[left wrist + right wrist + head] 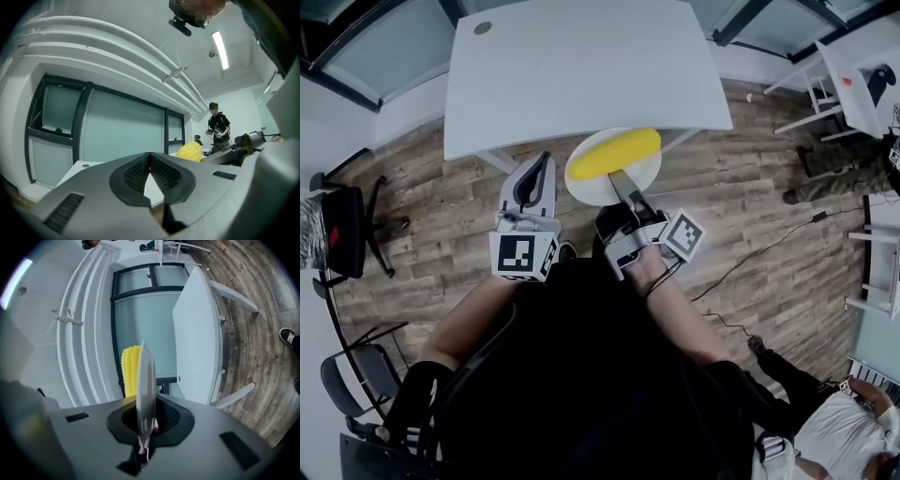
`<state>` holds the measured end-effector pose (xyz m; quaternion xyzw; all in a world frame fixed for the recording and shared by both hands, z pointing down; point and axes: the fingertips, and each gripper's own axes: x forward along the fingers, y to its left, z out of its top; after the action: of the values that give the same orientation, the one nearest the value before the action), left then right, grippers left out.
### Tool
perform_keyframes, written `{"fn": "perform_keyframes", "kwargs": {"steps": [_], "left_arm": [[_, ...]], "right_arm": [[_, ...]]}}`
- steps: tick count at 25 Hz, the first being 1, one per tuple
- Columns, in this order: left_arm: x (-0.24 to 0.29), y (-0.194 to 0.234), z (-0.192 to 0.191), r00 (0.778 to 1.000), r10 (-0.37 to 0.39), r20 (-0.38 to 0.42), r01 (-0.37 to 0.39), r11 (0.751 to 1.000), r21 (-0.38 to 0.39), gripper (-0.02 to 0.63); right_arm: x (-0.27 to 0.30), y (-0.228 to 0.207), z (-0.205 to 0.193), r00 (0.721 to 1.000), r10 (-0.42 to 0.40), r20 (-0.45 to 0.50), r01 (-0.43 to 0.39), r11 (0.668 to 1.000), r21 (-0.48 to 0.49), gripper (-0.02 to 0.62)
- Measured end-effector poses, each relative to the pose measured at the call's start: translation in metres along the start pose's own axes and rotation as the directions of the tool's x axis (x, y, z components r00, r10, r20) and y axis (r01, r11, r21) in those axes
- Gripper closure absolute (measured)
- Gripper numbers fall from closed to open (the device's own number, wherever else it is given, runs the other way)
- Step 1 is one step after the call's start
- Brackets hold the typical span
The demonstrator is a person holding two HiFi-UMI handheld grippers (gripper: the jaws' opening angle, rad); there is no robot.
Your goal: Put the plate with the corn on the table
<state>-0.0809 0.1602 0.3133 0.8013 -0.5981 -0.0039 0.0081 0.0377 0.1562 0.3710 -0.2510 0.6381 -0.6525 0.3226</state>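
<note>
A white plate (617,178) with a yellow corn cob (622,154) on it hangs in the air just off the near edge of the white table (581,66). My right gripper (622,186) is shut on the plate's near rim. In the right gripper view the plate (145,380) shows edge-on between the jaws, with the corn (130,369) to its left. My left gripper (536,180) is to the left of the plate, apart from it, shut and holding nothing. In the left gripper view its pads meet (150,174) and the corn (190,151) peeks out beyond.
The table stands on a wooden floor (750,216). Black chairs (342,230) are at the left and white furniture (853,84) at the right. A person (217,126) stands far across the room, and another person (844,431) is at the lower right.
</note>
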Motion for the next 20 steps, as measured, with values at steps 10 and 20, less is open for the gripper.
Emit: {"fn": "perform_keyframes", "kwargs": {"steps": [10, 20], "left_arm": [[0.080, -0.021, 0.011, 0.999, -0.014, 0.045, 0.013, 1.000, 0.013, 0.603], [0.160, -0.026, 0.006, 0.998, 0.068, 0.010, -0.068, 0.998, 0.011, 0.603]], "right_arm": [[0.043, 0.010, 0.072, 0.998, 0.014, -0.067, -0.016, 1.000, -0.025, 0.580], [0.086, 0.006, 0.147, 0.988, -0.003, -0.153, 0.003, 1.000, -0.001, 0.580]]}}
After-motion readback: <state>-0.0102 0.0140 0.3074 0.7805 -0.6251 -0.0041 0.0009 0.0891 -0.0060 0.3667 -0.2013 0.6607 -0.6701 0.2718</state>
